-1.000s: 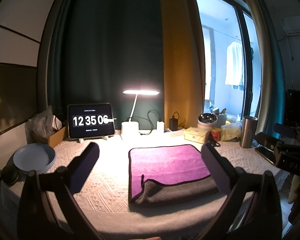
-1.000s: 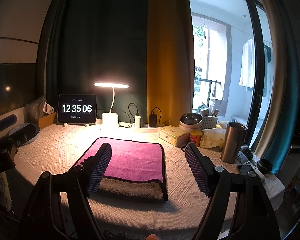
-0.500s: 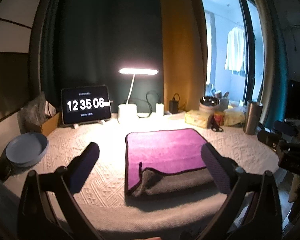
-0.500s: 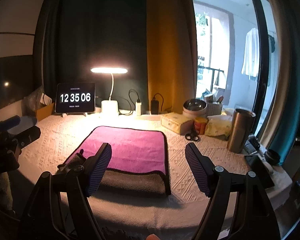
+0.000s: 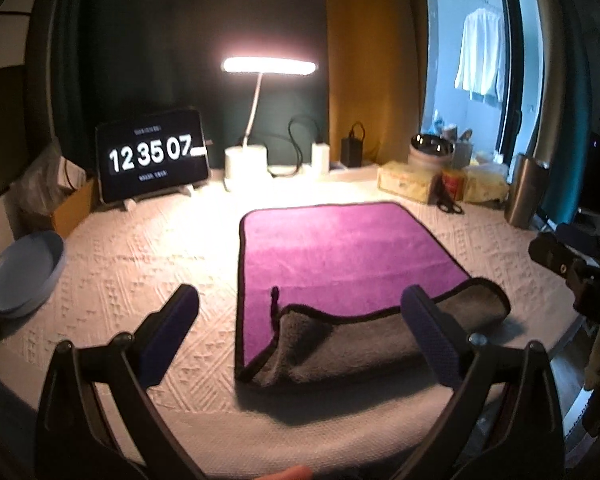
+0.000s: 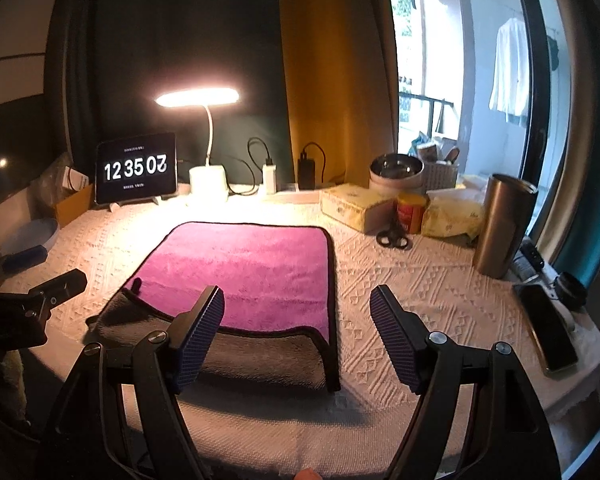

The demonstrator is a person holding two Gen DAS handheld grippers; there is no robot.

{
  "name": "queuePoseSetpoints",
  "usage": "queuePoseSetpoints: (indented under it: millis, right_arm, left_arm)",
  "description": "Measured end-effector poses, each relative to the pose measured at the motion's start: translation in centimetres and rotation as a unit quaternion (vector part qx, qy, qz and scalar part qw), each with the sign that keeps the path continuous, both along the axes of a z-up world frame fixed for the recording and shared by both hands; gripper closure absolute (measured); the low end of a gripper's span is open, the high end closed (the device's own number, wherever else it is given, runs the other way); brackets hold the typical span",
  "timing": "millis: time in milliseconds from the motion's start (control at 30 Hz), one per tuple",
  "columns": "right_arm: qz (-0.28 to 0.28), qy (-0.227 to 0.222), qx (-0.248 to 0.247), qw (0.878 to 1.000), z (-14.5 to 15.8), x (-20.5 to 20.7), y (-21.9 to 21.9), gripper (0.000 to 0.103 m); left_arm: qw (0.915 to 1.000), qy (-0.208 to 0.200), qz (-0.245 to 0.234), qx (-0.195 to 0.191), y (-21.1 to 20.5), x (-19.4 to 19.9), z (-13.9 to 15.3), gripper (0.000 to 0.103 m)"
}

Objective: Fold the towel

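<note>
Both grippers have closed in on the purple towel [image 5: 340, 256]; left gripper [image 5: 296, 316] and right gripper [image 6: 296, 320] gape empty. Pinch each turned-back near corner squarely, together.

Both wrist views face the lamp [image 5: 260, 120] across the shared towel [image 6: 240, 272], close.
</note>
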State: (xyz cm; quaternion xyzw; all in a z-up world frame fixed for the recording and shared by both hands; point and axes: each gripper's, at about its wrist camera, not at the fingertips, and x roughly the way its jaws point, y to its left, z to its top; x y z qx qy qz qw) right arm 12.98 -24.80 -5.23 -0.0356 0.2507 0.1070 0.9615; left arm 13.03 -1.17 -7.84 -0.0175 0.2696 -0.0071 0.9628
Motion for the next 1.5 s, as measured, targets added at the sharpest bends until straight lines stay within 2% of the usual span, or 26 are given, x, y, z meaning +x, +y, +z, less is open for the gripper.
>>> queuePoseSetpoints:
  millis: [300, 433, 467, 567, 733, 900, 1067, 1133, 1300, 1400, 1500]
  right_arm:
    - [-0.003, 0.041, 0.004, 0.999, -2.4, 3.3, -0.7, 0.026]
    - [0.002, 0.064, 0.006, 0.998, -3.5, 4.6, -0.8, 0.034]
    - [0.002, 0.072, 0.008, 0.997, -3.9, 5.0, -0.8, 0.035]
    - [0.002, 0.092, 0.014, 0.996, -4.8, 5.7, -1.1, 0.045]
    - [0.007, 0.108, 0.013, 0.994, -5.8, 6.3, -1.2, 0.048]
    - [0.018, 0.125, 0.008, 0.992, -6.8, 6.7, -0.9, 0.052]
    - [0.024, 0.143, 0.009, 0.989, -7.9, 7.0, -0.9, 0.056]
    - [0.026, 0.151, 0.007, 0.988, -8.2, 7.1, -0.8, 0.065]
    - [0.031, 0.154, -0.001, 0.988, -8.6, 6.9, -0.6, 0.078]
    - [0.031, 0.155, -0.002, 0.987, -8.9, 6.8, -0.6, 0.092]
    - [0.028, 0.148, -0.002, 0.989, -8.7, 6.5, -0.8, 0.096]
  left_arm:
    - [0.9988, 0.047, -0.006, 0.012, -0.3, 3.2, -2.3, 0.002]
    - [0.9974, 0.069, -0.012, 0.014, -0.3, 4.4, -3.4, 0.004]
    - [0.997, 0.075, -0.013, 0.013, -0.3, 4.7, -3.7, 0.008]
    - [0.9955, 0.094, -0.013, 0.01, -0.2, 5.4, -4.5, 0.013]
    - [0.9938, 0.11, -0.014, 0.01, -0.2, 6.1, -5.5, 0.017]
    - [0.99, 0.14, -0.019, 0.004, -0.2, 6.7, -6.6, 0.038]
    - [0.9885, 0.15, -0.021, 0.005, -0.2, 6.6, -7.1, 0.043]
    - [0.988, 0.153, -0.023, 0.005, -0.2, 6.6, -7.3, 0.048]
    - [0.9871, 0.158, -0.026, -0.005, -0.1, 6.4, -7.6, 0.068]
    - [0.9875, 0.155, -0.03, -0.005, -0.3, 6.2, -7.5, 0.077]
    - [0.988, 0.15, -0.035, -0.002, -0.6, 5.8, -7.2, 0.082]
